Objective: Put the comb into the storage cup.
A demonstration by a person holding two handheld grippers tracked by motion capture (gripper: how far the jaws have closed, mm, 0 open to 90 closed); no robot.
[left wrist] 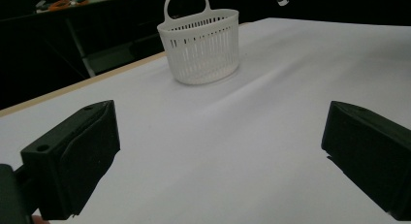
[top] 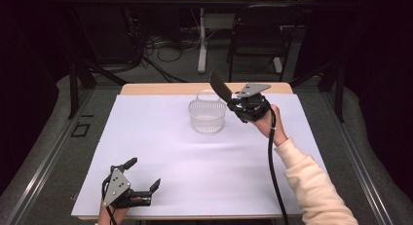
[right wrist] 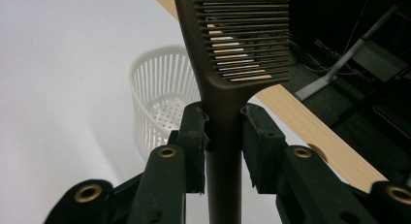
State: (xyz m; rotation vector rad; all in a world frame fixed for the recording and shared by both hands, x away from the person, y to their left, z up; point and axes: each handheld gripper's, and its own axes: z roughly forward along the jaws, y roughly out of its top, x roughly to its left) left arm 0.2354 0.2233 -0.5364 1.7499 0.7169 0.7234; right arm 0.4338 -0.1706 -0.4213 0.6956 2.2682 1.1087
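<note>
A white slotted basket (top: 207,115) with a loop handle stands at the back middle of the table; it is also in the left gripper view (left wrist: 201,44) and the right gripper view (right wrist: 160,98). My right gripper (top: 233,102) hovers just right of the basket and is shut on the handle of a dark brown comb (top: 220,87). The comb (right wrist: 242,40) rises between the pads of this gripper (right wrist: 224,136), teeth end up, tilted over the basket's rim. My left gripper (top: 143,173) rests near the front left edge, open with nothing between its jaws (left wrist: 218,156).
A white sheet (top: 160,147) covers the table, with a wooden strip (top: 160,88) along the far edge. A black chair (top: 263,35) and a table leg (top: 202,40) stand on the floor beyond. The table's edges drop to grey floor at both sides.
</note>
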